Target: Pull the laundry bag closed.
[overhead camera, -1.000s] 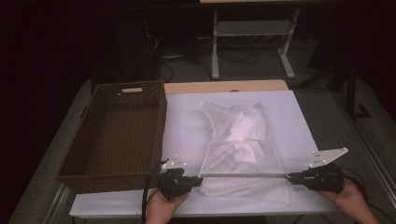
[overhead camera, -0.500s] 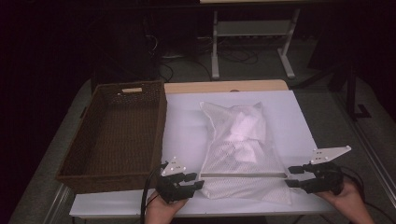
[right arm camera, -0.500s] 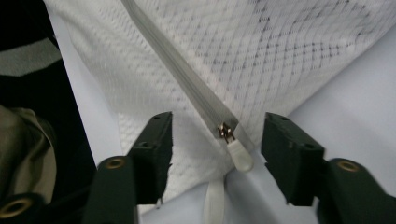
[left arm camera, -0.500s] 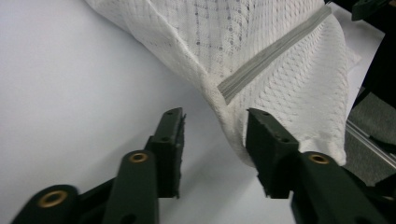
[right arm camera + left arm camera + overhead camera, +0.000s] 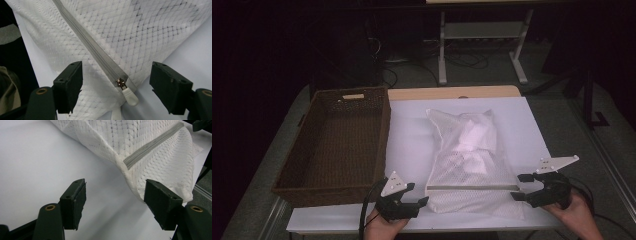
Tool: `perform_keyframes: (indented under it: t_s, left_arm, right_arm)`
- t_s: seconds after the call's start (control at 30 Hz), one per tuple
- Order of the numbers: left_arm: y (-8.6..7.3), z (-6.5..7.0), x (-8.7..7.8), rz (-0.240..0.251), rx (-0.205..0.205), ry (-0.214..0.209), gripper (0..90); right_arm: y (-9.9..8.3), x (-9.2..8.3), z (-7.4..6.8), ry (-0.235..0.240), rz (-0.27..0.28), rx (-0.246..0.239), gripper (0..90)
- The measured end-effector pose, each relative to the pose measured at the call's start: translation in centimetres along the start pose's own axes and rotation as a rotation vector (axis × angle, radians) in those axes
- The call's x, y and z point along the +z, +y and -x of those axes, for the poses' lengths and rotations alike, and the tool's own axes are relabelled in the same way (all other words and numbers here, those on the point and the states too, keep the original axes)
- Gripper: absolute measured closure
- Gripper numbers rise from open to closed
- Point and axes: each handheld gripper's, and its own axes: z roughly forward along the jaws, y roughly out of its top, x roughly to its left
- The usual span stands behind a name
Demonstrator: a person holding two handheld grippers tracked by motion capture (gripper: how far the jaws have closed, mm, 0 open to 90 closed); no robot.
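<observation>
Letting go of both zipper ends: left gripper (image 5: pixel 421 198) and right gripper (image 5: pixel 518 186) have just been opening, jaws now spread w/ nothing between. Mesh bag (image 5: pixel 472 160) is lying flat mid-table, zipper (image 5: pixel 472 188) running 9-to-3 o'clock, pull tab (image 5: pixel 130 97) at 3. Basket (image 5: pixel 337 145) is waiting at 9.

A white table top (image 5: pixel 412 145) with a wooden far edge stands on a grey floor (image 5: pixel 562 105). Beyond it, a white metal stand (image 5: pixel 482 35) and loose cables (image 5: pixel 462 60) sit in a dark, dimly lit room.
</observation>
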Motion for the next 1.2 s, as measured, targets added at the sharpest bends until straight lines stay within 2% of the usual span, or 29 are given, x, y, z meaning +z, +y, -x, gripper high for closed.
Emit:
perform_keyframes:
  t_s: [0.27,0.43,0.63,0.8,0.93,1.03,1.2]
  left_arm:
    - [-0.4,-0.2,-0.3,0.003,-0.005,0.003,29.1]
    - [-0.5,-0.5,-0.6,0.014,0.007,0.027,28.1]
    - [-0.8,-0.7,-0.6,0.013,-0.007,0.028,27.6]
    - [-0.8,-0.7,-0.8,0.024,0.0,0.049,27.5]
    - [-0.9,-0.8,-0.8,0.029,-0.001,0.059,27.4]
    - [-1.0,-1.0,-0.8,0.033,-0.026,0.046,26.0]
    - [-0.9,-0.9,-0.7,0.03,-0.017,0.051,25.9]
  right_arm:
    - [-0.5,-0.4,-0.4,-0.03,0.023,0.008,25.5]
    - [-1.0,-0.7,-0.7,-0.041,0.034,0.016,25.2]
    - [-1.7,-1.1,-0.8,-0.051,0.049,0.028,25.0]
    - [-2.1,-1.4,-1.1,-0.064,0.06,0.03,24.9]
    - [-2.3,-1.5,-1.5,-0.065,0.06,0.028,24.9]
    - [-2.4,-1.5,-1.7,-0.07,0.053,0.022,24.9]
    - [-2.6,-1.4,-2.1,-0.072,0.049,0.016,24.9]
